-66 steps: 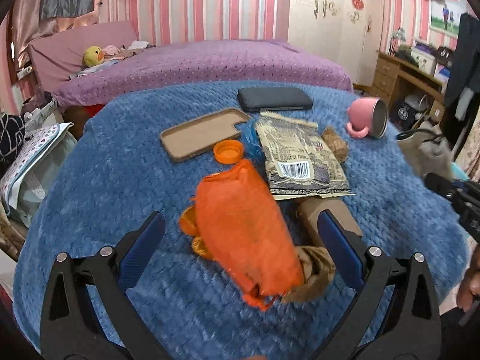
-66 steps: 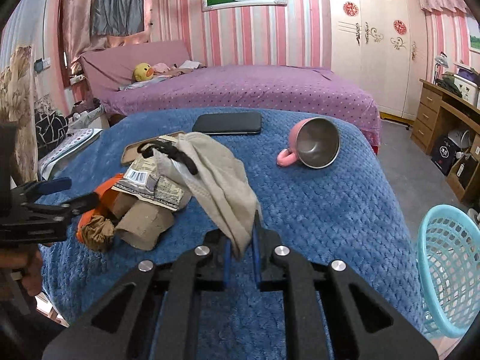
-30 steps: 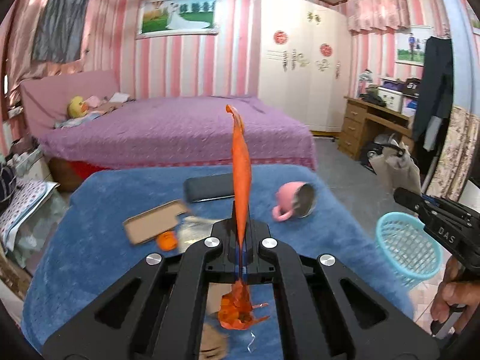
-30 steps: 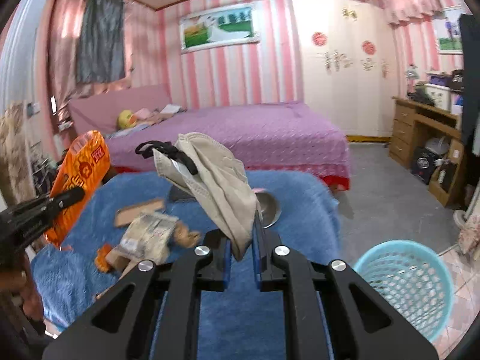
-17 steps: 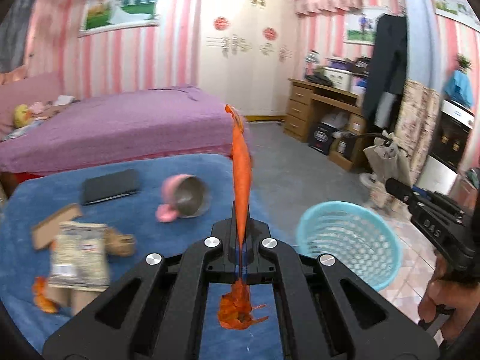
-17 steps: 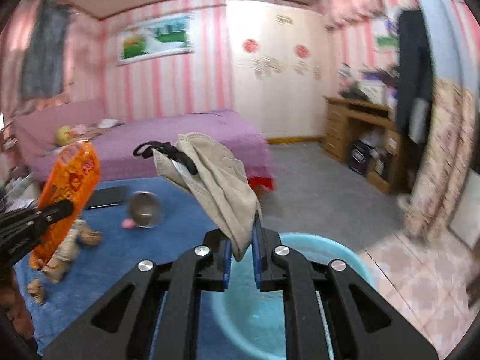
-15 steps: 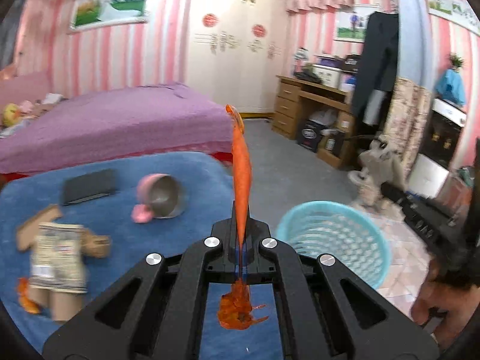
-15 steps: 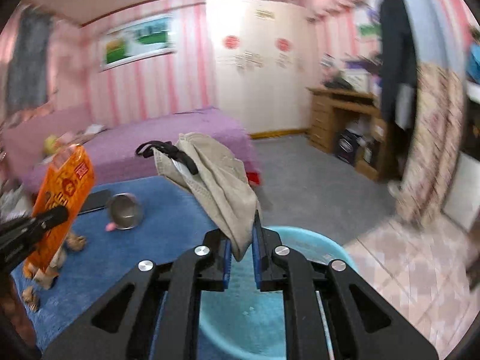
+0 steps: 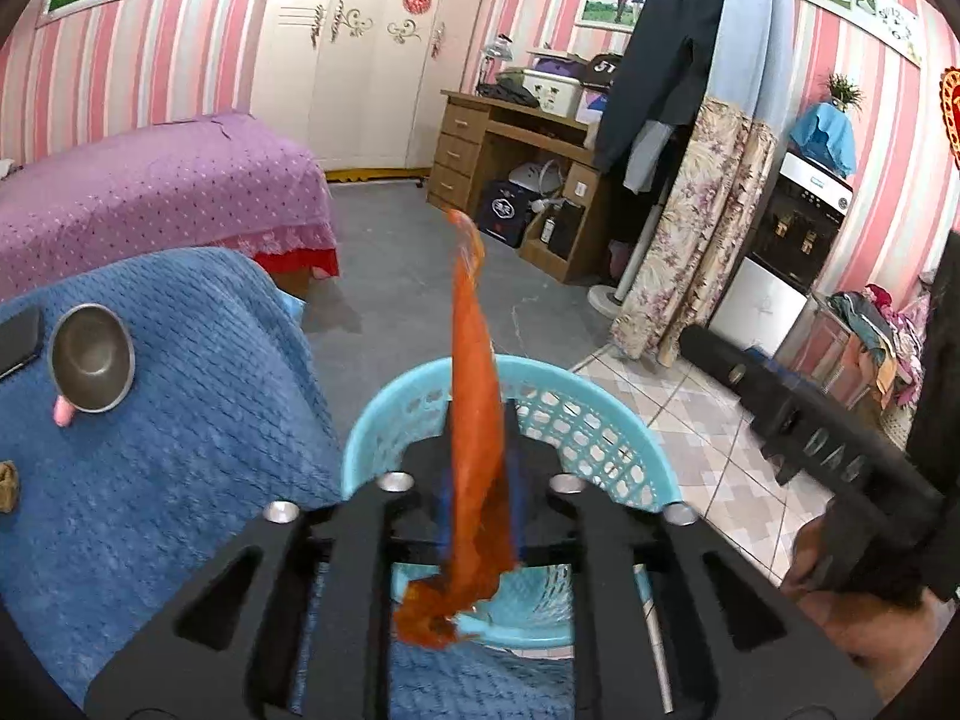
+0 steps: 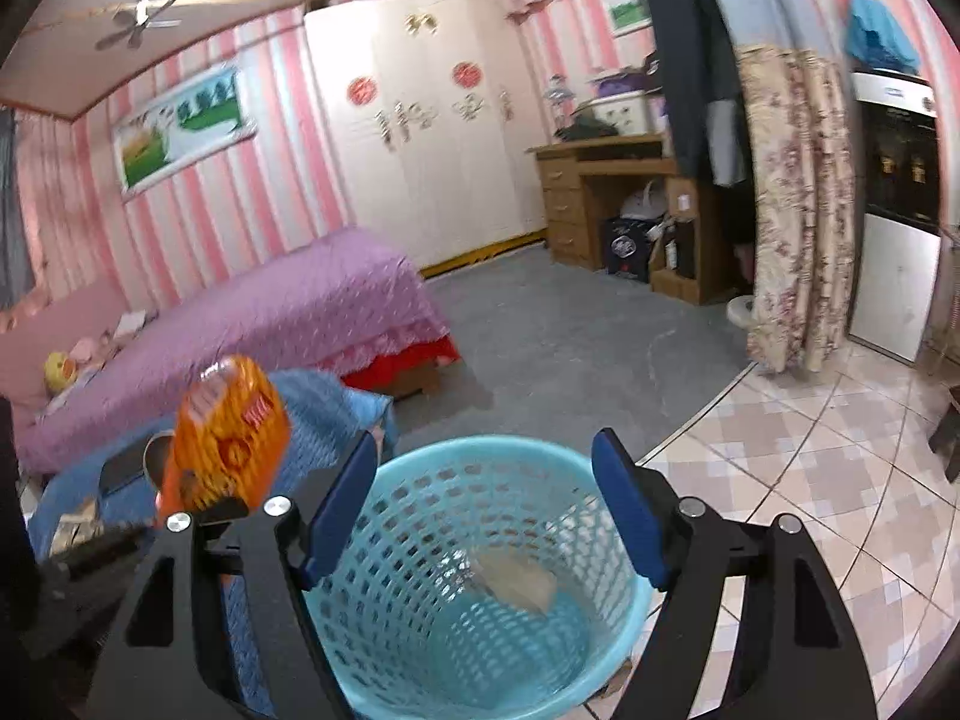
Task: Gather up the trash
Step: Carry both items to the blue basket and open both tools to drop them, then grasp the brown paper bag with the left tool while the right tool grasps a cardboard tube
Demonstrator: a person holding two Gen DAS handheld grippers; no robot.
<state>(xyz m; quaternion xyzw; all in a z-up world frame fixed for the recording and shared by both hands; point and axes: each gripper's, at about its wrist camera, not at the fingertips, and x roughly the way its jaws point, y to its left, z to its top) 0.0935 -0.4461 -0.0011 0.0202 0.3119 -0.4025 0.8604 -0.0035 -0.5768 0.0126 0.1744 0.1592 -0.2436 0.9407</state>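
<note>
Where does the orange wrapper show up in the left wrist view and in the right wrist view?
Left wrist: the orange wrapper stands edge-on at centre, between the left tool's fingers, over the basket.
Right wrist: wrapper at left, face-on, beside the basket.
Shared landmark: the blue basket.

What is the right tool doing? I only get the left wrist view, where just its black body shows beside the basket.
Observer: The right tool has just been opening; its jaws stand wide above the basket, nothing between them.
Reviewer: Anything in the basket?
Observer: A beige rag lies at its bottom.
Reviewer: Is the wrapper inside yet?
Observer: No. The right wrist view shows the wrapper left of the rim, above the blanket; the left tool has just been opening its jaws around it.
</note>
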